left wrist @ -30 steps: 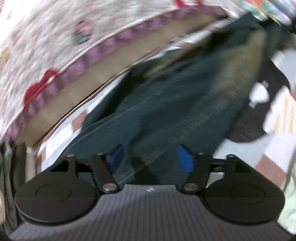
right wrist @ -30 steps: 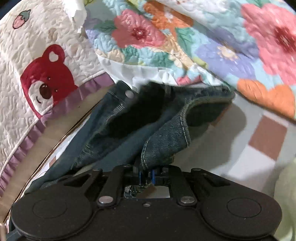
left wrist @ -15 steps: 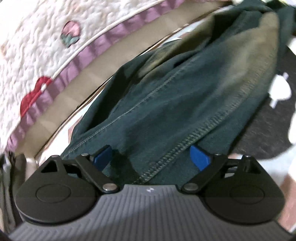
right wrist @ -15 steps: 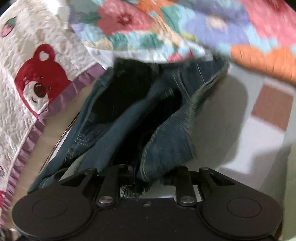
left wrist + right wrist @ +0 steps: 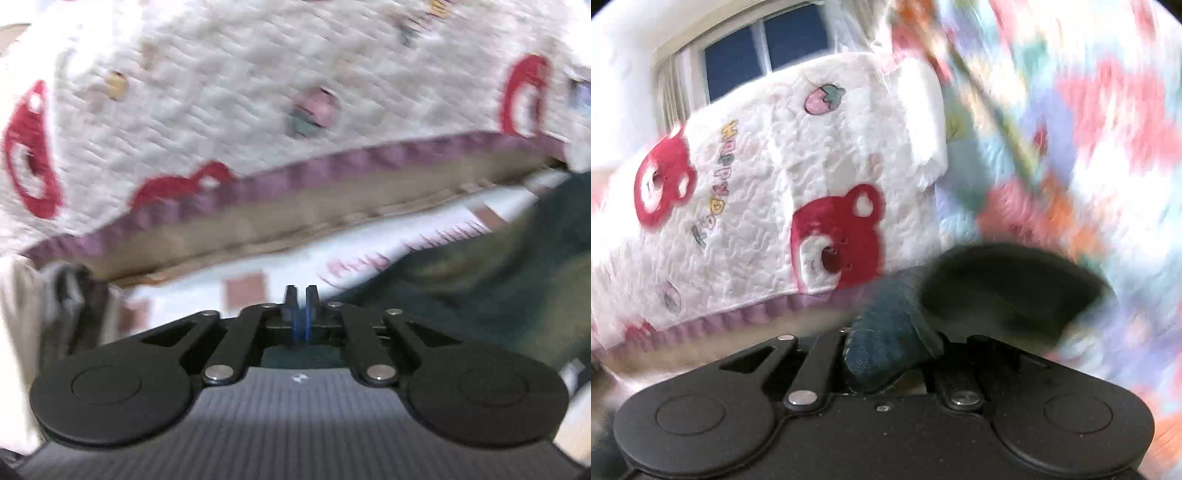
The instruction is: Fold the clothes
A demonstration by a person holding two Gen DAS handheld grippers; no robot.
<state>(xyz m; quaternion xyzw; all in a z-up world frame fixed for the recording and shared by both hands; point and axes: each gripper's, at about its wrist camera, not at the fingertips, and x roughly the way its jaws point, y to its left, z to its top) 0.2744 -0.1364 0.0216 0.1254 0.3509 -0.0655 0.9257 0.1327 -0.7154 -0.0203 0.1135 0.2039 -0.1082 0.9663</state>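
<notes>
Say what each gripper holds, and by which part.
Right gripper: shut on the jeans, at a bunched edge. Left gripper: shut, apparently on nothing.

checked bedsheet (image 5: 258, 258), jeans (image 5: 498, 280) lying on it

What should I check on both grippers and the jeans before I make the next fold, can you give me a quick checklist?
1. Right gripper shut on the jeans: ok, denim bunches out of it.
2. Left gripper holding fabric: cannot tell; its blue pads sit nearly together, and any cloth there is hidden.
3. Jeans flat on the checked sheet: not ok in the left wrist view, they lie rumpled.
4. Leg seams lined up: cannot tell, both views are blurred.
5. Bear-print quilt apart from the jeans: ok in the left wrist view, a strip of sheet lies between them.
</notes>
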